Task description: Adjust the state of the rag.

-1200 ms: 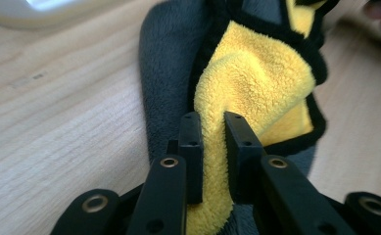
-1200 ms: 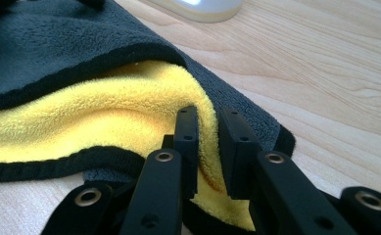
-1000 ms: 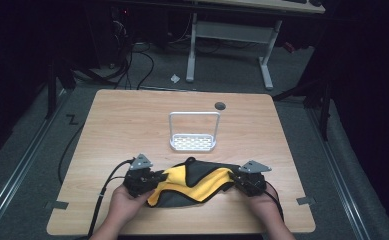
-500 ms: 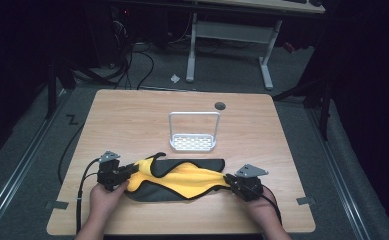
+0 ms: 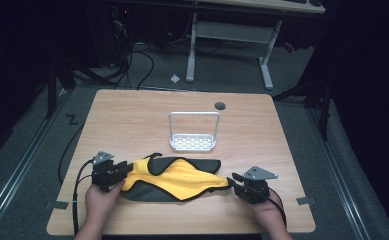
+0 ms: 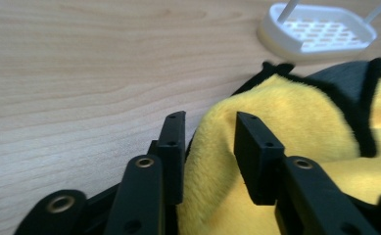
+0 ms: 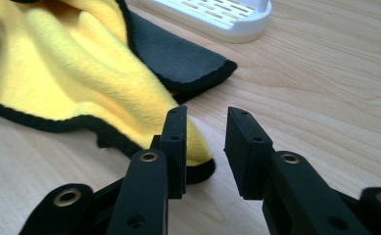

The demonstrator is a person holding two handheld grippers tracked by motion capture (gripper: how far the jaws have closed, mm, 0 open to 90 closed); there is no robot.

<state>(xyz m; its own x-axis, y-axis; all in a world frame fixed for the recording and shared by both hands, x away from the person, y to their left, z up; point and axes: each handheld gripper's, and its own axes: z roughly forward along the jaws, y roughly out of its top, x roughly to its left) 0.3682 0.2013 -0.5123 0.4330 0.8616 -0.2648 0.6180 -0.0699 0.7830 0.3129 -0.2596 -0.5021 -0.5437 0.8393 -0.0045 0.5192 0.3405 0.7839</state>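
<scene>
near the counter's (image 5: 132, 115) front edge a soft, light yellow-and-black cloth (image 5: 174, 178) lies spread between the left claw (image 6: 208, 142), apart around its fleecy end, and the right claw (image 7: 206, 144), apart beside its hemmed corner, likely the firmest hold.

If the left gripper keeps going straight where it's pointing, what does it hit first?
The yellow cloth: it already bulges between the left gripper fingers. Beyond it, probably the white rack.
</scene>
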